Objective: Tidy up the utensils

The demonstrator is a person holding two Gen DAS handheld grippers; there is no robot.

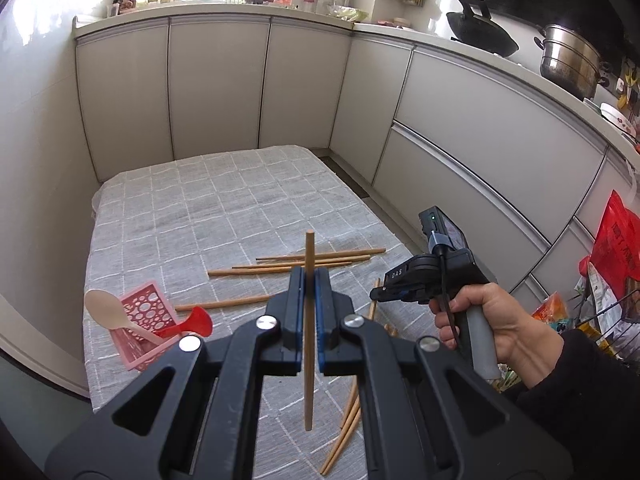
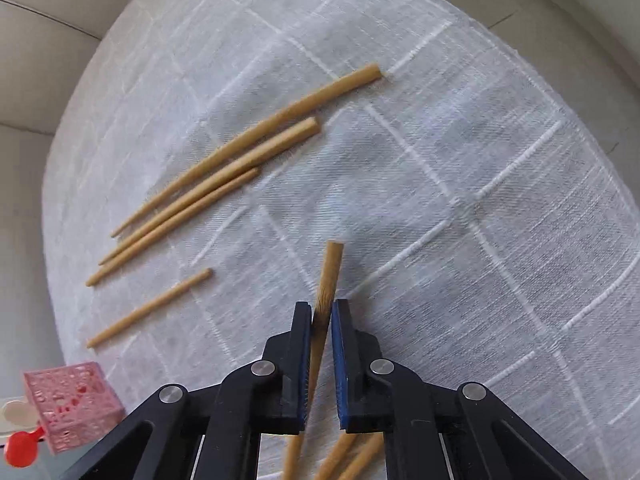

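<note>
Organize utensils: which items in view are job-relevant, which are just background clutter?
Job:
- chopstick in left gripper
- chopstick in right gripper
- loose chopsticks on cloth
- pink basket
- white spoon
- red spoon

Lying about:
- wok
- steel pot
- red bag

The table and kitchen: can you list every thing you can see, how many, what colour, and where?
Tablecloth: one, grey with white checks, over the table.
Basket: one, pink with holes, near-left edge of the table.
Spoons: two in the basket, one cream, one red.
Loose chopsticks: several, wooden tan, scattered mid-table and near the right side; exact count unclear.
Held chopsticks: two, tan, one upright in the left gripper, one in the right.
Wok: one, black, on the counter.
Steel pot: one, silver, on the counter.
Red bag: one, far right.
Left gripper: black, blue pads, shut.
Right gripper: black, blue pads, shut.
Hand: one, dark sleeve, holding the right gripper.
</note>
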